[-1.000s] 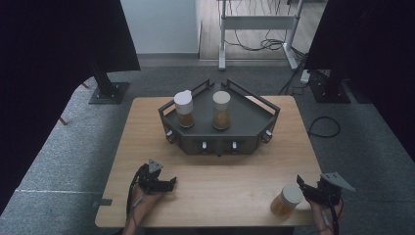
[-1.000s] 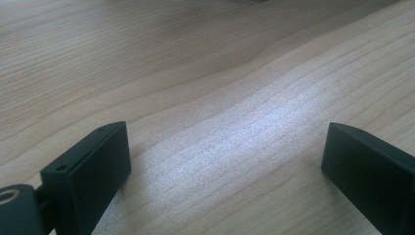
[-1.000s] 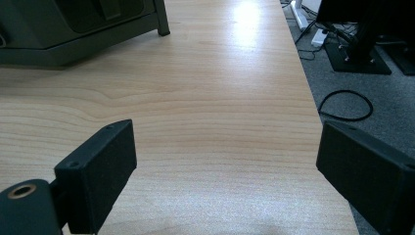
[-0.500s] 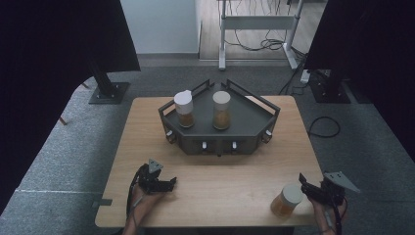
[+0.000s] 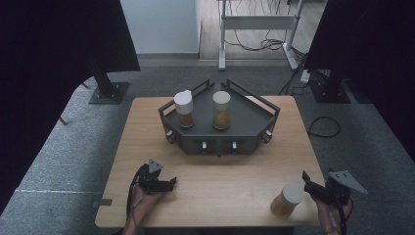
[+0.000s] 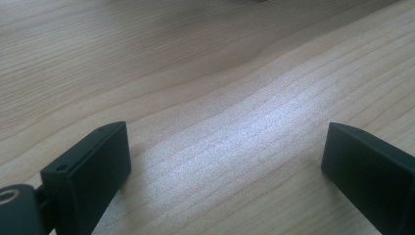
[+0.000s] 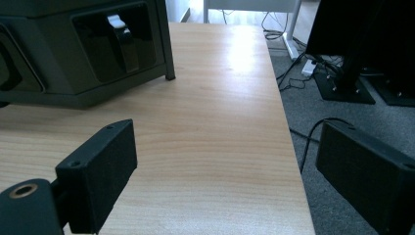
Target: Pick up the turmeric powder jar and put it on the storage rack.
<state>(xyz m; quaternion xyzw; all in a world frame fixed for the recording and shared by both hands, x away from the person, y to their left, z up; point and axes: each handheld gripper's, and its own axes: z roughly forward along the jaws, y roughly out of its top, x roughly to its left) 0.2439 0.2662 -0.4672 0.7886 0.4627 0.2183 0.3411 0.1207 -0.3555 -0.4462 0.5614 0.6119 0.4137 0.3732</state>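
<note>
Grey carpet surrounds a pale wooden worktop (image 5: 210,161), seen from above, with dark screens on stands at both sides. Your left hand (image 5: 142,198) comes in at the near left corner, low on the wood, and its left claw (image 5: 169,183) points right across the worktop. Your right hand (image 5: 333,210) sits at the near right corner, just off the edge, and its right claw (image 5: 307,185) points left toward a near jar (image 5: 286,200). That jar stands upright by the near right edge, long axis vertical, white lid on top, amber contents below. It is just beside the right claw; whether they touch cannot be told. Farther back, mid-worktop, stands a dark angular rack (image 5: 220,139) with knobs along its front. On it stand two more upright jars side by side, the left rack jar (image 5: 184,108) and the right rack jar (image 5: 221,110), well apart from both hands.

From the left gripper view, your left claw (image 6: 225,161) is spread wide, with bare wood grain between the jaws.

From the right gripper view, your right claw (image 7: 225,166) is also spread wide, holding nothing. It looks along the worktop's right edge; the rack's corner (image 7: 88,49) stands ahead to the left, and carpet with cables lies beyond the edge.
</note>
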